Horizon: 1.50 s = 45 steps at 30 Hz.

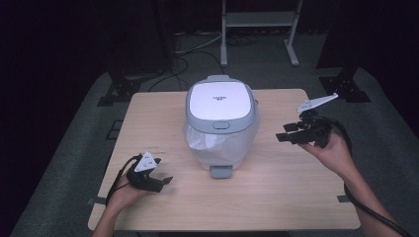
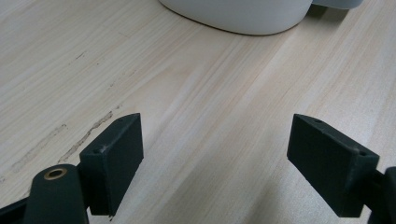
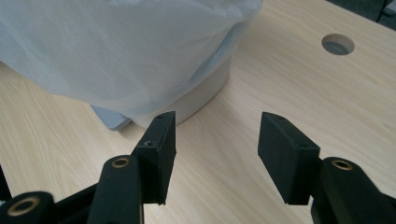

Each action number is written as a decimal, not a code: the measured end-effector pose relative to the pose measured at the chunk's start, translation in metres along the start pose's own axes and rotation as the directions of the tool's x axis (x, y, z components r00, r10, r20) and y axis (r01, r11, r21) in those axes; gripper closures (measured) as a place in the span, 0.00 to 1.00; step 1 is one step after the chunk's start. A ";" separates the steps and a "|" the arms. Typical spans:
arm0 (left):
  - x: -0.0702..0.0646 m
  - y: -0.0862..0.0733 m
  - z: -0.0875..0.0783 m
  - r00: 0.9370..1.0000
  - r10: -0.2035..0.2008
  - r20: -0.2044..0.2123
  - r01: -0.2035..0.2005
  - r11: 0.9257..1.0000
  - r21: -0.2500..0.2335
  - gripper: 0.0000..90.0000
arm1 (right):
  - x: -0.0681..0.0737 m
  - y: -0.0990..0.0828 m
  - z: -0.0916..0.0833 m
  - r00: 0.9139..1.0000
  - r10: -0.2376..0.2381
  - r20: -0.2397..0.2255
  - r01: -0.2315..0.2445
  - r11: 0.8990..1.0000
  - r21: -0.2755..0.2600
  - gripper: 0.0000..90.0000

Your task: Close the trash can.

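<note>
A: How do the fingers stand?
B: Both pairs are released, gripping nothing. The right gripper (image 1: 285, 134) hovers just right of the bin (image 1: 222, 123), pointing at its bag (image 3: 116, 51).
A: And the left?
B: The left gripper (image 1: 165, 181) sits low over the desk (image 1: 276, 197), near the bin's pedal (image 1: 221, 171).

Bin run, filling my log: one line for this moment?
bin: lid shut, bag fitted | left gripper: open, empty, by table | right gripper: open, empty, beside bin
</note>
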<state>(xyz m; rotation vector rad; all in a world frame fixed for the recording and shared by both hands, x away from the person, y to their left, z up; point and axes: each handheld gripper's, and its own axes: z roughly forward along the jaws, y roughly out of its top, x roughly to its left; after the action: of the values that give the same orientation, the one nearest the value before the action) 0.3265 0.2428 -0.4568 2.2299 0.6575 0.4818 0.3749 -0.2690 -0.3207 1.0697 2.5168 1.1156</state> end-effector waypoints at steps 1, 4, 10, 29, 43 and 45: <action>0.000 0.000 0.000 1.000 -0.001 0.000 0.001 1.000 0.000 0.19 | -0.001 -0.002 0.001 1.000 0.003 -0.001 -0.003 1.000 0.000 0.50; 0.000 0.000 0.000 1.000 -0.001 0.001 0.001 1.000 0.003 0.19 | -0.001 -0.008 0.004 1.000 0.011 0.001 -0.011 1.000 -0.001 0.49; 0.000 0.000 0.001 1.000 0.001 0.000 -0.001 1.000 0.005 0.19 | -0.004 -0.021 0.010 0.999 0.035 0.002 -0.035 0.999 0.002 0.47; -0.002 0.000 0.002 1.000 0.000 0.003 0.000 1.000 0.004 0.19 | -0.010 -0.046 0.021 0.997 0.066 0.025 -0.067 0.997 0.030 0.45; -0.002 0.000 0.002 1.000 0.005 0.003 -0.005 1.000 0.011 0.19 | -0.015 -0.068 0.028 0.994 0.109 0.024 -0.110 0.994 0.022 0.44; -0.002 0.000 0.002 1.000 0.005 0.004 -0.005 1.000 0.010 0.19 | -0.015 -0.071 0.029 0.993 0.116 0.024 -0.116 0.993 0.020 0.44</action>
<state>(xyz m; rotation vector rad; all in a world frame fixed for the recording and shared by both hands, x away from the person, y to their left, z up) 0.3259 0.2403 -0.4587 2.2421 0.6540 0.4777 0.3601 -0.2953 -0.3931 1.2419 2.4824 1.1007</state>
